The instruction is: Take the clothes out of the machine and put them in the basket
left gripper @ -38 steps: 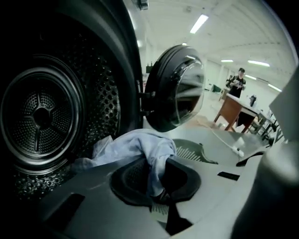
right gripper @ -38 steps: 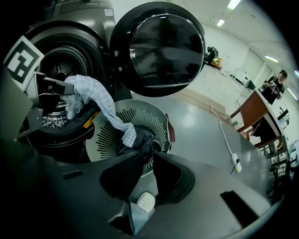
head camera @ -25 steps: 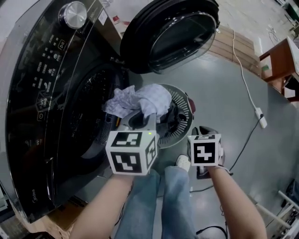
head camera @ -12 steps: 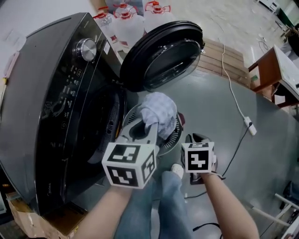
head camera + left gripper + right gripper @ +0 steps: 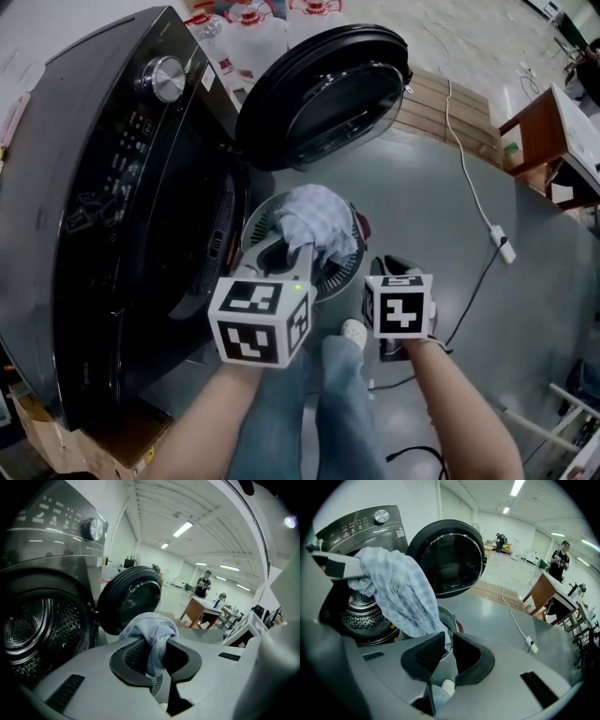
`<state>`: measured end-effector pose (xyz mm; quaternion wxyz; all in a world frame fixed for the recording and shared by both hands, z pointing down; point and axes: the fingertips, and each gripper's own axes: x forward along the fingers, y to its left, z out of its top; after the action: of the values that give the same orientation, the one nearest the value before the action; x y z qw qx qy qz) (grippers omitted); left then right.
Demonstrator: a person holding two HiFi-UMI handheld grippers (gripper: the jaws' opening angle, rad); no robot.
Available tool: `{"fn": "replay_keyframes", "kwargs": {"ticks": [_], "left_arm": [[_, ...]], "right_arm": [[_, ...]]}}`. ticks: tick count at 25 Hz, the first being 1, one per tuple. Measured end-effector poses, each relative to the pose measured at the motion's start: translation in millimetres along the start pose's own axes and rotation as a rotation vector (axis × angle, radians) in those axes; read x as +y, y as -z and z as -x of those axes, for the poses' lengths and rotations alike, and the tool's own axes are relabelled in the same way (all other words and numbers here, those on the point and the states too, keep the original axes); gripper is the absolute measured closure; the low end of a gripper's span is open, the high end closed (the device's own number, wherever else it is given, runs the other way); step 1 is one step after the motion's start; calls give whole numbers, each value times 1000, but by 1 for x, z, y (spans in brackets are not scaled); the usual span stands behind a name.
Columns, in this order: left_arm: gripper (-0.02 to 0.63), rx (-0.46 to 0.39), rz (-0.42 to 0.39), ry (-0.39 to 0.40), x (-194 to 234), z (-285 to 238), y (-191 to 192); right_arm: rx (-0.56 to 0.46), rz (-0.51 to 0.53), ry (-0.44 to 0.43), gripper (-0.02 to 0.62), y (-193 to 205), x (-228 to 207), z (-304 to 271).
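Note:
A pale blue checked cloth (image 5: 317, 217) hangs above the round slatted basket (image 5: 342, 267), which stands on the floor in front of the dark washing machine (image 5: 112, 187). The machine's door (image 5: 323, 89) is swung open. My left gripper (image 5: 298, 246) is shut on the cloth's top; in the left gripper view the cloth (image 5: 150, 630) bunches between the pads of this gripper (image 5: 156, 653). In the right gripper view the cloth (image 5: 398, 592) drapes from the left gripper (image 5: 335, 566) down to my right gripper (image 5: 447, 637), whose jaws are shut on its lower tip. The basket (image 5: 447, 618) shows behind.
The drum (image 5: 28, 625) looks dark inside. Water bottles (image 5: 248, 28) stand behind the machine. A wooden pallet (image 5: 459, 103), a wooden table (image 5: 553, 122) and a cable with a power strip (image 5: 502, 244) lie to the right. My shoe (image 5: 354, 330) is near the basket.
The cloth has come away from the machine's mouth and now hangs bunched over the basket. Both grippers have risen, and the left one has shifted right.

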<state>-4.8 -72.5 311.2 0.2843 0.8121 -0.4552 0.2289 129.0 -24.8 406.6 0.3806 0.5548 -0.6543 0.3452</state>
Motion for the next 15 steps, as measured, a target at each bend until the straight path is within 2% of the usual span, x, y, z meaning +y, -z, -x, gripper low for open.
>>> {"fn": "replay_keyframes", "kwargs": {"ticks": [4,8,11,15], "left_arm": [[566,85,9,-27,18,-22,33],[566,196,47,-46,41,-49,73],[566,321,64,-79,62,-72,116],[566,497,34,-187,98,-90,164]], "right_arm": [[9,-40,-6,540,8,-2,-16],[38,-35,-13,541,18,2,-35],[64,-28,-18,541,27,8,-49],[107,-43,-29,543,36,15,-68]]}}
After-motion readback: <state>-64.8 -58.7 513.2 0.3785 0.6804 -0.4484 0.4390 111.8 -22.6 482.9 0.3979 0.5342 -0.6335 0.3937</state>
